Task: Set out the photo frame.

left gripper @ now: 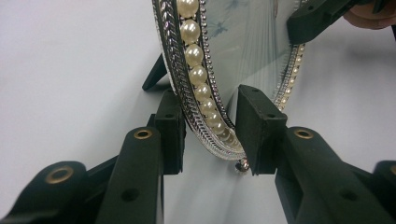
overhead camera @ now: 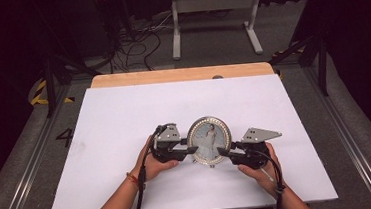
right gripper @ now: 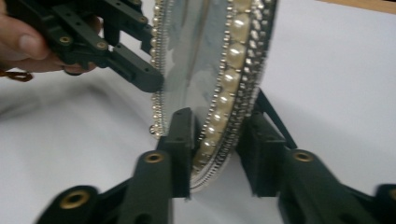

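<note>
Pearl-rimmed oval picture frame (overhead camera: 209,139) stood upright mid-worktop (overhead camera: 124,114). Left gripper (overhead camera: 189,149) and right gripper (overhead camera: 223,151) straddled opposite rims, jaws part-open, not clearly clamped. Step looked like two-sided grasp; next move called for even closing before lift, avoiding rear stand (left gripper: 154,74).

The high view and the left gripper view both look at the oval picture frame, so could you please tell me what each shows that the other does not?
The high view alone gives the whole scene: the white table, the person's hands, and the whole picture frame standing upright with its portrait facing the camera.

The left gripper view alone gives the detail: the row of pearls on the rim, the black back stand, and the left gripper with its jaws astride the rim.

Both show the right gripper at the frame's opposite edge.
</note>
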`<act>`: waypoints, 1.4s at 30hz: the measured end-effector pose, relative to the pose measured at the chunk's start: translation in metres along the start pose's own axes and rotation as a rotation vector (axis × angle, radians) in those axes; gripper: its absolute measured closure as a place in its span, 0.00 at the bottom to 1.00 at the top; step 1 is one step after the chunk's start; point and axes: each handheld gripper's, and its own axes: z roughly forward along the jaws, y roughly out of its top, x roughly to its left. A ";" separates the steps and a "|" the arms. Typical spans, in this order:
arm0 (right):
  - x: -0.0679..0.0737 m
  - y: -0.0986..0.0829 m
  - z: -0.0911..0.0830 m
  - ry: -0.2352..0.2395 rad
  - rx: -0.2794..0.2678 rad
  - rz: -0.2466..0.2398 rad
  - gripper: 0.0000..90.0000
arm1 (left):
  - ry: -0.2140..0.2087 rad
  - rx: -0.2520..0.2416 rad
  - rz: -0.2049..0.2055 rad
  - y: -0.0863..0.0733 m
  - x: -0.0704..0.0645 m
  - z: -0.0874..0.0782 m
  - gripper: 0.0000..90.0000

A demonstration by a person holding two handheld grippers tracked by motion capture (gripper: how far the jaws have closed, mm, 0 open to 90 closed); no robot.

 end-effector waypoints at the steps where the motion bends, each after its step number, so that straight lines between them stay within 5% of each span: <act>1: 0.001 -0.001 -0.004 -0.007 -0.003 -0.008 0.68 | 0.013 -0.008 -0.002 -0.001 -0.001 0.000 0.71; 7: 0.007 -0.005 -0.015 -0.024 0.006 -0.046 0.81 | 0.031 -0.008 0.004 -0.002 -0.004 0.000 0.70; 31: 0.005 0.002 -0.005 -0.032 -0.014 -0.043 0.81 | 0.099 0.031 0.007 -0.003 -0.016 -0.007 0.66; 37: 0.004 0.001 -0.007 -0.037 -0.026 -0.034 0.75 | 0.098 -0.070 -0.018 -0.003 -0.014 -0.020 0.60; 42: 0.000 0.005 -0.017 -0.037 -0.087 -0.006 0.76 | 0.099 -0.112 -0.026 -0.001 -0.012 -0.025 0.67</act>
